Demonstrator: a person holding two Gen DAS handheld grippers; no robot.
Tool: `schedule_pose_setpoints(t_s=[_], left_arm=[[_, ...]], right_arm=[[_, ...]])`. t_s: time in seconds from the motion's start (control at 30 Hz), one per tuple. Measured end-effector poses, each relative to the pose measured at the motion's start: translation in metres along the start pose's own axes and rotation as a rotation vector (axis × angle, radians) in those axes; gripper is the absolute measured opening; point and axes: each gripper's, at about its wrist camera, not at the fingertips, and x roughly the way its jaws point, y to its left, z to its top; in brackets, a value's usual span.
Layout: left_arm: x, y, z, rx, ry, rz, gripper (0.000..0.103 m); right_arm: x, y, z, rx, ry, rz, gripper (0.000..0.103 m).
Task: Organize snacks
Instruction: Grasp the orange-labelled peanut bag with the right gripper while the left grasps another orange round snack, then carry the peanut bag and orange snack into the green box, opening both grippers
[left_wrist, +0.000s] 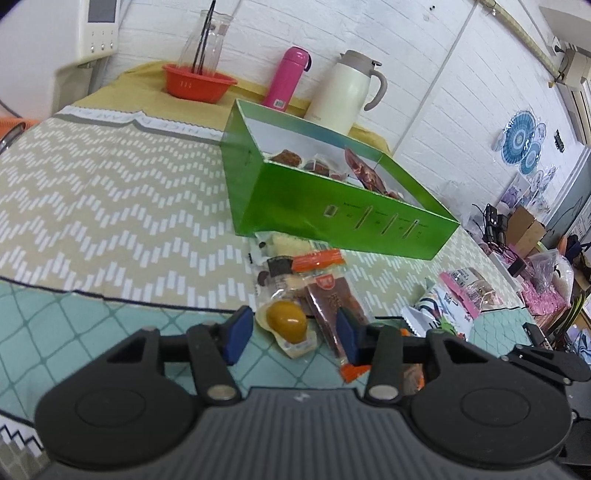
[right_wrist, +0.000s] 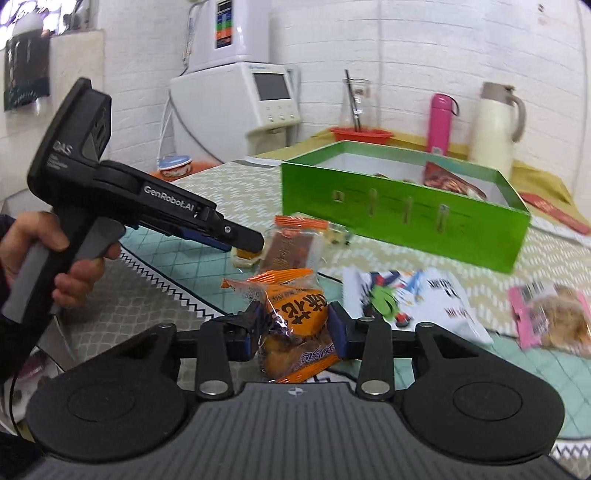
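A green box (left_wrist: 325, 206) (right_wrist: 399, 218) with several snacks inside stands on the patterned table. My left gripper (left_wrist: 291, 334) is open, its blue pads on either side of a packaged yellow egg snack (left_wrist: 286, 321) and a brown strip snack (left_wrist: 332, 306). It also shows in the right wrist view (right_wrist: 247, 242), low over the snack pile. My right gripper (right_wrist: 295, 332) is shut on an orange snack packet (right_wrist: 295, 325). More loose snacks (left_wrist: 295, 266) lie in front of the box.
A white printed packet (right_wrist: 417, 302) and a pink packet (right_wrist: 546, 317) lie right of the pile. A red bowl (left_wrist: 197, 83), pink flask (left_wrist: 288, 77) and cream jug (left_wrist: 343, 96) stand behind the box. A white appliance (right_wrist: 240, 96) stands at the table's far left.
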Motion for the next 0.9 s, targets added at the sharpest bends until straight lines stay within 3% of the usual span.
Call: schedule_pose_setpoints(t_s=[0.07, 0.13, 0.23, 0.4, 0.47, 0.57, 0.67, 0.77, 0.9], left_arm=[[0.004, -0.003, 0.001, 0.021, -0.004, 0.017, 0.044], [0.006, -0.007, 0.0, 0.071, -0.009, 0.056, 0.025], [0.001, -0.008, -0.003, 0.1, -0.003, 0.07, 0.025], [-0.016, -0.001, -0.01, 0.092, -0.002, 0.085, 0.026], [-0.021, -0.002, -0.012, 0.09, 0.004, 0.064, 0.026], [-0.022, -0.007, -0.014, 0.095, 0.018, 0.014, 0.027], [-0.018, -0.013, -0.016, 0.121, 0.027, 0.04, 0.027], [-0.021, -0.013, -0.018, 0.106, 0.025, 0.022, 0.039], [-0.028, -0.018, -0.018, 0.135, 0.005, 0.021, 0.044]], right_arm=[[-0.002, 0.001, -0.001, 0.01, -0.003, -0.007, 0.068], [0.0, 0.005, -0.001, -0.002, -0.003, -0.012, 0.07], [0.001, 0.011, 0.001, -0.023, -0.005, -0.007, 0.074], [-0.003, 0.011, 0.002, -0.022, -0.014, 0.052, 0.08], [-0.001, 0.008, 0.003, -0.018, -0.013, 0.047, 0.089], [0.002, 0.007, 0.005, -0.016, -0.003, 0.045, 0.093], [0.001, 0.009, 0.004, -0.019, -0.005, 0.055, 0.102], [0.001, 0.012, 0.002, -0.034, -0.003, 0.048, 0.103], [0.004, 0.01, 0.001, -0.023, -0.003, 0.056, 0.103]])
